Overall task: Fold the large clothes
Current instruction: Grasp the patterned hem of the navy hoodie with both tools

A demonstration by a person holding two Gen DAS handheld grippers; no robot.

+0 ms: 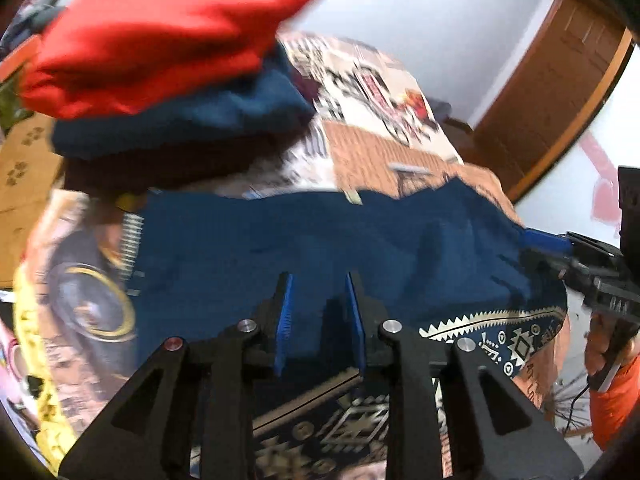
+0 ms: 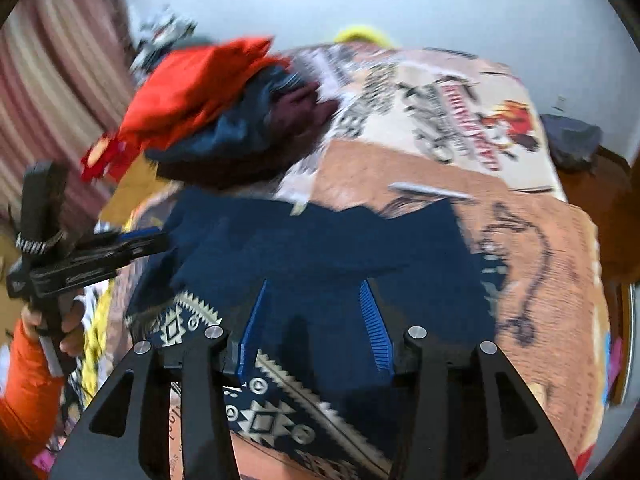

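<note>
On the printed bedspread (image 2: pixel 500 240) that fills both views, we have the dark blue garment (image 1: pixel 340 248) spread across the near half, its patterned band (image 2: pixel 280 408) lying along the near edge. Behind it, at the far left, sits a stack of clothes (image 1: pixel 172 92), red on top, blue and dark maroon below.

Both tongs hang over the near hem with nothing between their fingers. The left gripper (image 1: pixel 320 316) has its jaws moderately apart; the right gripper (image 2: pixel 316 328) stands wider. Neither pinches cloth, as far as the blur allows us to tell.

We judge the step in hand to be taking hold of the near edge for a fold. To do it well, we should lower each gripper onto the hem well apart from the other, catch every layer of the band, then close both evenly so the fold line stays straight.

The far edge of the garment lies ragged, just short of the stack. Open bedspread remains to the right and beyond; the left side is crowded. A small pale object (image 2: pixel 428 191) lies near the far edge.
</note>
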